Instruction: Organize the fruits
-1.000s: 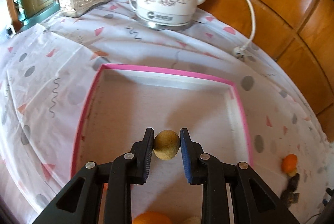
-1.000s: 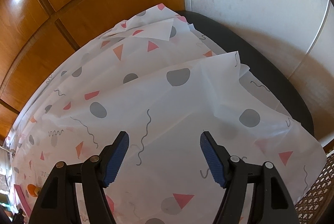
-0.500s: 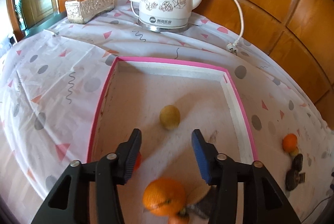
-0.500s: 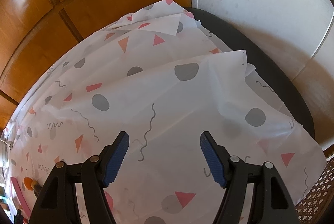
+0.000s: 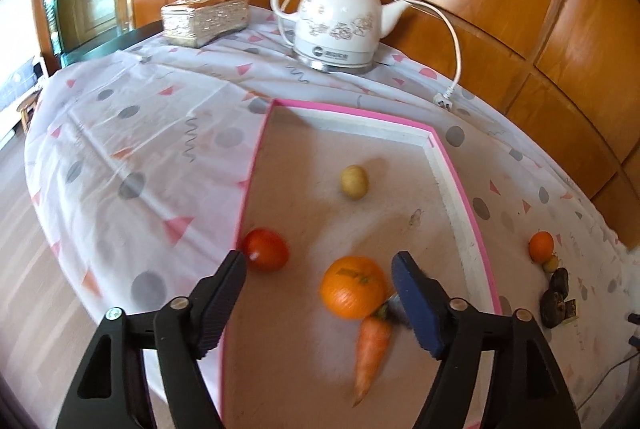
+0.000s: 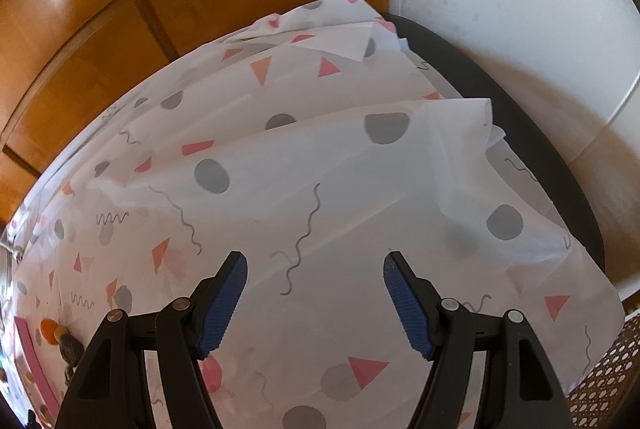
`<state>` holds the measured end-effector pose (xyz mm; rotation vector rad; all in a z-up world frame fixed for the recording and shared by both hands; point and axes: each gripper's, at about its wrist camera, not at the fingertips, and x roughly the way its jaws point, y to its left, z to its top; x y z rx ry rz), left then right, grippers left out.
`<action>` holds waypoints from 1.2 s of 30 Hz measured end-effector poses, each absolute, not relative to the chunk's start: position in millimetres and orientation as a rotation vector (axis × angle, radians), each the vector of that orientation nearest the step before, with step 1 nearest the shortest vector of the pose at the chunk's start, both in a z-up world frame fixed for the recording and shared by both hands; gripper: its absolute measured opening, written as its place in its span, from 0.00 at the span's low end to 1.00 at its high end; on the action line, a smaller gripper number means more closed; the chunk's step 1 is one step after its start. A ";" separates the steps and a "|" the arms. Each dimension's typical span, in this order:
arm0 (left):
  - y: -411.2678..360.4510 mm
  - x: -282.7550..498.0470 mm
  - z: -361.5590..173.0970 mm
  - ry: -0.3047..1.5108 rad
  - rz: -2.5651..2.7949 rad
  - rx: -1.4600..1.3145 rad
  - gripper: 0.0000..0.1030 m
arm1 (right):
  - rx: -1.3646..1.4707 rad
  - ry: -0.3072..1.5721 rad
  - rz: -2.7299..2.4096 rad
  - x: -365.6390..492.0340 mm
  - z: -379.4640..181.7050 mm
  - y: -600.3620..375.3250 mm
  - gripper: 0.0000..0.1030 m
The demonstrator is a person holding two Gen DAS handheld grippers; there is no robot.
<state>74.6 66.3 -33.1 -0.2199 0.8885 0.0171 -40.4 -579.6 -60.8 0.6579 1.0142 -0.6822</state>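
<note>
A pink-rimmed tray point(image 5: 456, 189) lies on the patterned tablecloth. In it lie a brownish-yellow kiwi point(image 5: 354, 182), a red tomato point(image 5: 266, 250), a large orange point(image 5: 352, 292) and a carrot point(image 5: 370, 355). My left gripper point(image 5: 320, 303) is open and empty, held above the tray's near part. A small orange point(image 5: 541, 246) and dark fruits point(image 5: 556, 295) lie on the cloth right of the tray. My right gripper point(image 6: 314, 303) is open and empty above the bare cloth; the small orange point(image 6: 49, 328) shows at its far left.
A white kettle point(image 5: 338, 29) with its cord point(image 5: 454, 41) and a tissue box point(image 5: 206, 16) stand behind the tray. Wooden wall panels run along the far side. The table's dark edge point(image 6: 520, 133) and a white wall show on the right.
My left gripper let go of the kiwi, opened wide and drew back and up from it. The kiwi stays in the tray. My right gripper barely moved.
</note>
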 end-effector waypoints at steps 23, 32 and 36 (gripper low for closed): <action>127.2 18.8 -40.3 0.888 0.170 -0.326 0.80 | 0.475 1.093 -0.543 -10.3 -65.8 -539.7 0.70; 142.7 8.9 -38.4 0.877 0.205 -0.366 0.80 | 0.430 1.111 -0.498 -3.1 -67.6 -527.7 0.70; 138.7 9.1 -37.1 0.872 0.188 -0.351 0.80 | 0.413 1.101 -0.437 1.8 -65.8 -516.7 0.70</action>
